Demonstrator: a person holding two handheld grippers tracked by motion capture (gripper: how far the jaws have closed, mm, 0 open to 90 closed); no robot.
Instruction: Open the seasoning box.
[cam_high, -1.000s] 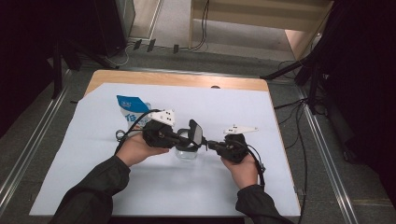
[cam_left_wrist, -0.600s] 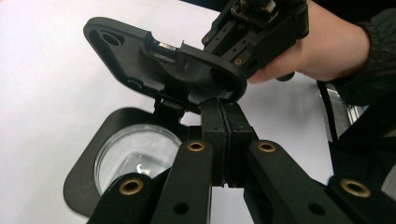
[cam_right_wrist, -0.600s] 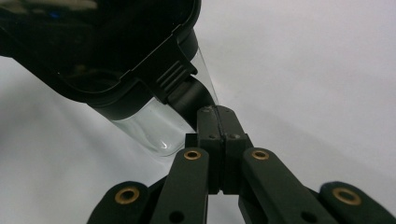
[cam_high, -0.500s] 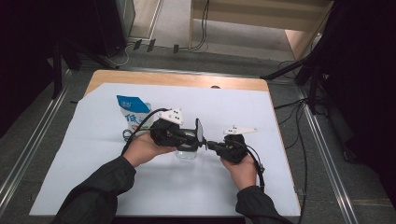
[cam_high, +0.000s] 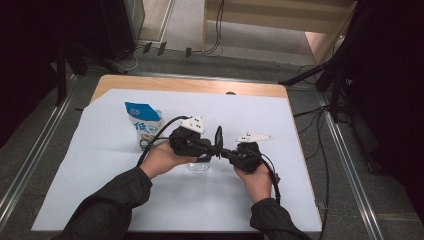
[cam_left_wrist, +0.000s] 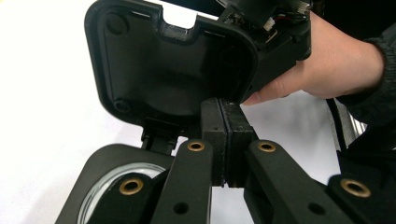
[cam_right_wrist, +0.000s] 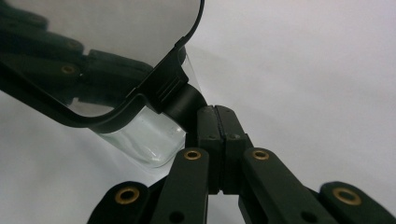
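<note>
A small clear container (cam_high: 199, 164) with a black rim (cam_left_wrist: 114, 163) stands mid-table between both hands. Its black hinged lid (cam_high: 218, 138) is flipped up, nearly upright. My left gripper (cam_high: 212, 147) comes in from the left, shut; in the left gripper view its pads (cam_left_wrist: 224, 105) meet right against the lid's inner face (cam_left_wrist: 163, 65). My right gripper (cam_high: 226, 152) comes in from the right, shut, and its tips (cam_right_wrist: 215, 112) sit against the lid's hinge (cam_right_wrist: 180, 100), above the clear wall (cam_right_wrist: 149, 137). Nothing shows between either pair of pads.
A blue-and-white pouch (cam_high: 144, 124) stands upright left of the hands, on the white sheet (cam_high: 310, 165) that covers the wooden table (cam_high: 200, 85). Cables trail from both grippers. Metal rails run along the floor on both sides.
My left gripper has slid to the right against the lid, and the lid has swung further up and to the right. The right hand has kept still.
</note>
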